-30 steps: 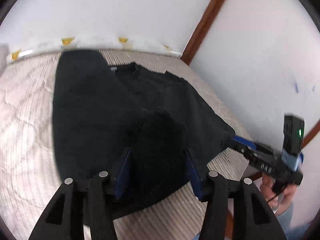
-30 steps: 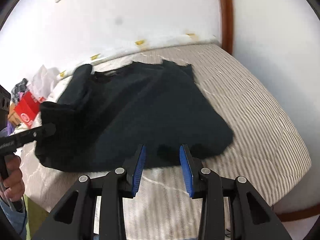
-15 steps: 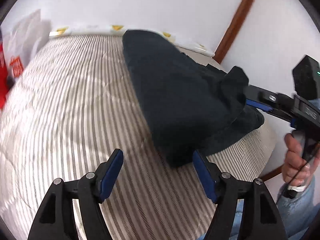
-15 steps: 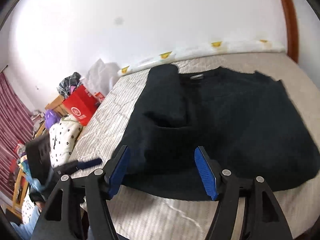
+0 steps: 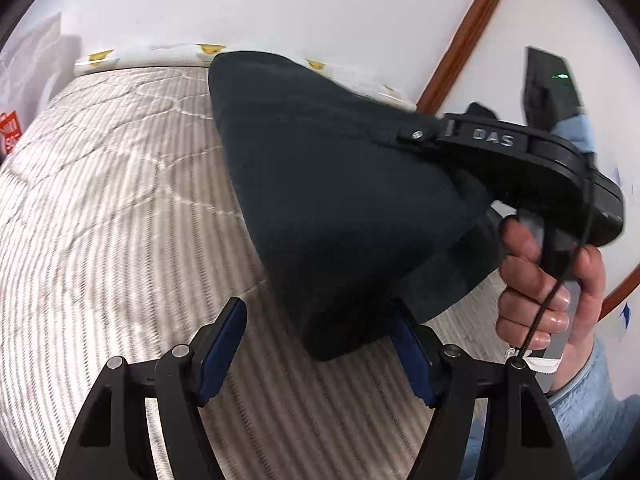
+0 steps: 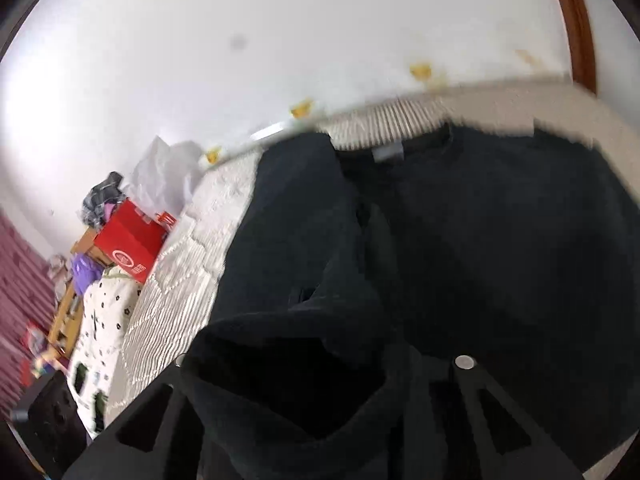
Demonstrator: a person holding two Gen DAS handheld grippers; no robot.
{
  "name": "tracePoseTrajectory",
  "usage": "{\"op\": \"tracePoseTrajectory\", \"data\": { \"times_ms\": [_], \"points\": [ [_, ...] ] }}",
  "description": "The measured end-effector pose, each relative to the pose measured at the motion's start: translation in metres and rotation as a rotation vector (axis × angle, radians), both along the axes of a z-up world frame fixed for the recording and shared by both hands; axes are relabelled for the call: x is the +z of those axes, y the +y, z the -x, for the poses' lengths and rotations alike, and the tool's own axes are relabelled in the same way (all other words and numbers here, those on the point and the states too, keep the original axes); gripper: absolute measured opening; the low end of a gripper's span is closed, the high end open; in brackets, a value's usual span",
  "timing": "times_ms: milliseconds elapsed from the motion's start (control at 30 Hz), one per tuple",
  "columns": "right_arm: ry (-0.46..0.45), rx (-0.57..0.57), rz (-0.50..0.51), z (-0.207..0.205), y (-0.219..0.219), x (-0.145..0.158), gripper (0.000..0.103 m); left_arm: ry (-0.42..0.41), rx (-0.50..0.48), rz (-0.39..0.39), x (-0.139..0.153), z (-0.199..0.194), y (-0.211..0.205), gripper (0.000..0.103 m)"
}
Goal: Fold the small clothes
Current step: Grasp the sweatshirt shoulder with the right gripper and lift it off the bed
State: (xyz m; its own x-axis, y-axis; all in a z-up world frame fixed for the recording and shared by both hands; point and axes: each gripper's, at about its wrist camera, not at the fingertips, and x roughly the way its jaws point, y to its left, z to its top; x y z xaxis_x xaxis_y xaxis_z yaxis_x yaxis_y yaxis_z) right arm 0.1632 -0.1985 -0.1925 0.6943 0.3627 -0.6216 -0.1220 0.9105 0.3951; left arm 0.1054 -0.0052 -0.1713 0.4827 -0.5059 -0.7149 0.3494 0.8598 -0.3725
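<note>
Mostly hidden under black garment (image 6: 480, 260), right hand-held gripper (image 6: 320, 392) is closing on it; left hand-held gripper (image 5: 320, 352) gapes.

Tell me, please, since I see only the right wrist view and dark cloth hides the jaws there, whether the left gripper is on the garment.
Observer: No. The left gripper stands open. The near corner of the black garment hangs between its fingers, and the pads are not pressing on it.
Operator: Does the right gripper have cloth?
Observer: Yes. The right gripper is closing its jaws with a fold of the garment between them, and that fold is tented up above the striped bed.
Operator: Is anything beside it?
Observer: Only the hand on its handle, in a light blue sleeve.
</note>
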Motion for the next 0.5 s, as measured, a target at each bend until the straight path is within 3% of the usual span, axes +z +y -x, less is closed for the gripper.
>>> {"op": "tracePoseTrajectory", "data": {
  "times_ms": [200,500],
  "points": [
    [-0.117,-0.053,0.078,0.022,-0.035,0.031,0.015,0.004,-0.050,-0.021,0.003,-0.010,-0.040,0.070],
    [-0.184,-0.278,0.131,0.056,-0.157,0.041,0.013,-0.028,-0.160,-0.073,0.011,-0.015,-0.103,0.070]
  ]
}}
